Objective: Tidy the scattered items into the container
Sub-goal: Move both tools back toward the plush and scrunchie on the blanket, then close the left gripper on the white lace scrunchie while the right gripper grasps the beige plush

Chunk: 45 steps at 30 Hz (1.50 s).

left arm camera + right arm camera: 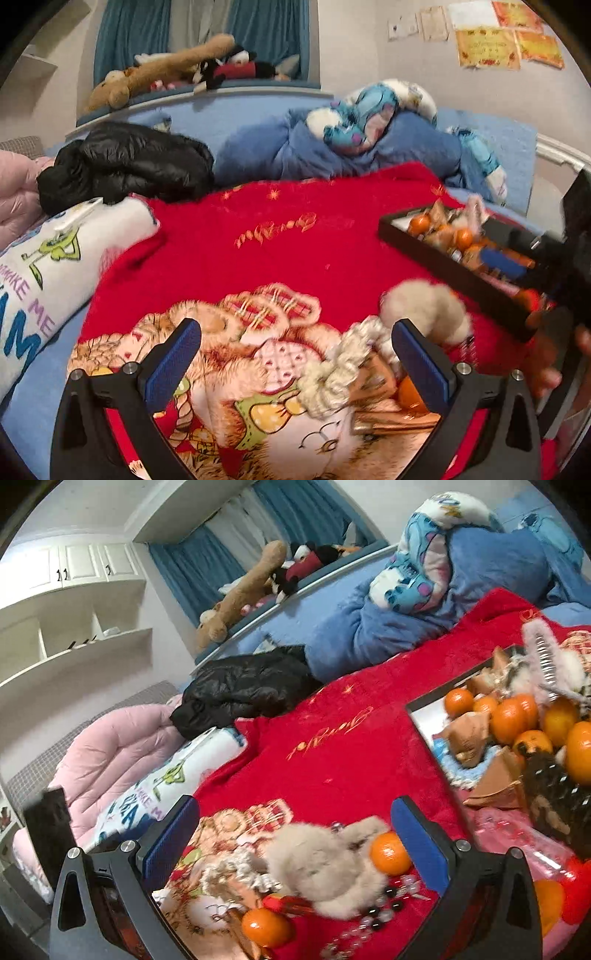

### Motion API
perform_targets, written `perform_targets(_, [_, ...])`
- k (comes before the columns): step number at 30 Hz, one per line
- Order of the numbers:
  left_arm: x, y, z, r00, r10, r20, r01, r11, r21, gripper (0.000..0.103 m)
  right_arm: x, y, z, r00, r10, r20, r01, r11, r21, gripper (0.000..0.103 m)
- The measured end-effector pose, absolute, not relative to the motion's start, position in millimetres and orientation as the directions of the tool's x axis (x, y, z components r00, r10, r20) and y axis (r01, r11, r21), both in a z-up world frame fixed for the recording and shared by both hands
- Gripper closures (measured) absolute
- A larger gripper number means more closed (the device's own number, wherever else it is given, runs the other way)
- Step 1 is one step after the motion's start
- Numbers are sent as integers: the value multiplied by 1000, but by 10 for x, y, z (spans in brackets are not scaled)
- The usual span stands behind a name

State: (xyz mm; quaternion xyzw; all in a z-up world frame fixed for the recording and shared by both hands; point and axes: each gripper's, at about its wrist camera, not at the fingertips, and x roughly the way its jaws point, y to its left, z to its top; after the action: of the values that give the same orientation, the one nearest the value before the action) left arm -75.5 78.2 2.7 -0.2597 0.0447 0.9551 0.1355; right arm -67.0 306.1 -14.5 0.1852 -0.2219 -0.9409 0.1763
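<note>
Looking along the left hand-held gripper (293,354), the jaws stand wide apart with nothing between the pads. Ahead lies a red blanket (295,236) spread on the bed. The black container (443,258) sits on it at the right, already holding several oranges, brown wrapped pieces and a fluffy item, so part of the tidying appears done. Loose items remain: a beige fluffy toy (428,306), a cream knitted piece (340,373) and an orange (410,393) lie near the right finger, outside the container. That orange is half hidden behind the finger, and the brown item under it is blurred beyond identification. The container's far right end is cut off by a dark object, and part of a hand (576,354) shows at the frame edge.

Along the right hand-held gripper (295,830), the jaws are likewise spread and empty. The container (424,707) fills the right side, heaped with oranges, a hair clip and brown packets; its right portion runs out of frame. Between the fingers lie the beige fluffy toy (328,864), 2 oranges (389,853) (266,926), the cream knitted piece (232,871) and a string of beads (384,908), all on the blanket. By my judgement, at least 5 items remain to be moved. Objects at the lower right edge, beside the container, are too distorted to name.
</note>
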Motion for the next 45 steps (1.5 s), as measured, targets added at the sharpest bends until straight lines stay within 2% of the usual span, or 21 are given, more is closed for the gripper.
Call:
perform_targets(8, [-860,719,-148,-794,260,-550,-279,-959,-51,0,-661,2935,-138,-878,-374,-299,240,-884,402,0])
perform_targets(13, [-938,826,-266,-773,202,-602,-254,-967,2,0,-671,2931,-171,-869,-384,-311,244,-881,405,0])
perform_targets(18, [-938,845,-283,-772,200,-603,-255,-967,6,0,-640,2959,-172,-869,-396,-296,253,-870,423,0])
perform_targets(19, [-941,835,-289,-771,203,-603,-254,-967,-1,5,-644,2962,-176,-868,-396,-299,251,-870,424,0])
perform_targets(20, [-941,827,-292,-770,207,-603,-255,-967,-7,18,-646,2958,-179,-868,-396,-300,250,-870,425,0])
perform_targets(21, [-949,813,-298,-765,217,-606,-259,-966,-18,27,-649,2959,-185,-866,-398,-303,250,-869,426,0])
perform_targets(23, [-982,795,-334,-747,232,-623,-268,-963,-37,60,-647,2957,-190,-863,-403,-303,254,-866,430,0])
perform_targets(28, [-985,837,-391,-729,249,-637,-289,-956,-44,87,-647,2951,-199,-859,-411,-304,260,-863,434,0])
perform_targets(37, [-938,711,-387,-742,296,-601,-273,-953,-132,91,-683,2966,-236,-854,-412,-317,249,-860,446,0])
perform_targets(41, [-881,658,-327,-785,271,-558,-239,-962,-131,92,-685,2967,-240,-854,-413,-316,250,-859,446,0])
perform_targets(45, [-809,505,-256,-833,252,-493,-186,-966,-180,92,-693,2950,-250,-852,-416,-317,257,-861,438,0])
